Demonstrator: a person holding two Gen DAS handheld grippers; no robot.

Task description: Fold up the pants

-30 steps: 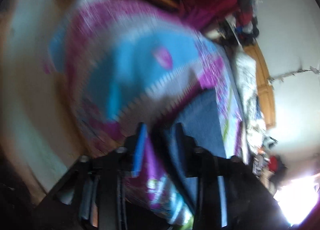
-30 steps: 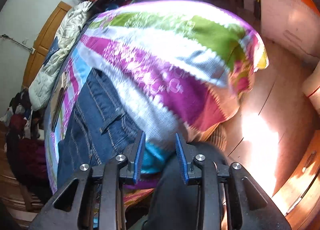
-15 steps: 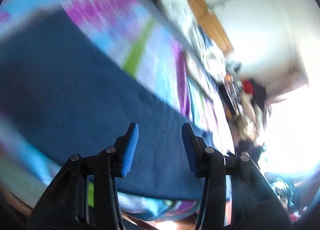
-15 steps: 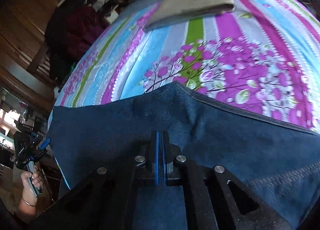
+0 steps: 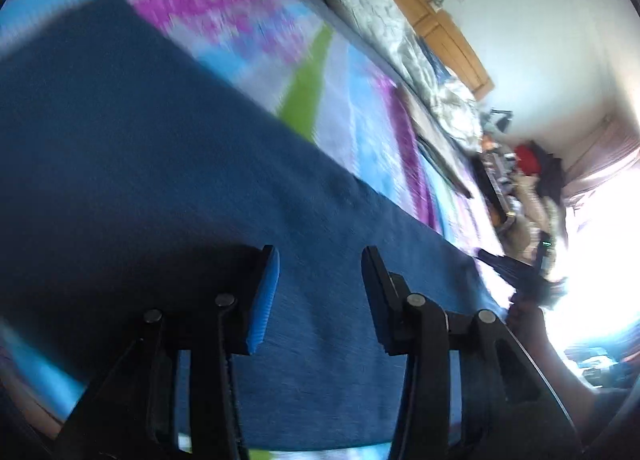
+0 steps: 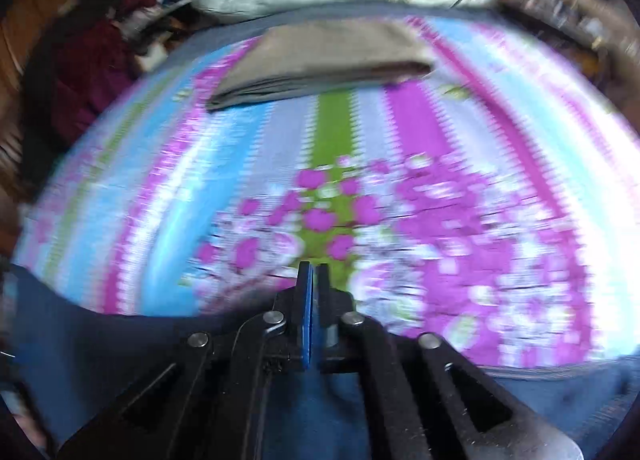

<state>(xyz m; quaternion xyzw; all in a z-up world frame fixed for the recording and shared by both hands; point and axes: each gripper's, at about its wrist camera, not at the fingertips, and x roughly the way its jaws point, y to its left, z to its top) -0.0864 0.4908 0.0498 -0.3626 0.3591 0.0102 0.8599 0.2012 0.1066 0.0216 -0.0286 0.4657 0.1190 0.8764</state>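
Right gripper (image 6: pixel 312 272) clamped on jeans (image 5: pixel 160 164) edge; left gripper (image 5: pixel 320 272) open, holding nothing, denim just ahead. Risk: one-sided lift, skewed fold, bunching over bedspread (image 6: pixel 280 164).

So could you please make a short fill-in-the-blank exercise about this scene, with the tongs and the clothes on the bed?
1. The left tongs are ____, with the blue jeans beneath them.
2. The right tongs are ____ on the edge of the jeans.
3. The jeans lie on a striped, flowered ____.
4. Farther back on it lies a folded ____ cloth.

Missing words: open; shut; bedspread; grey
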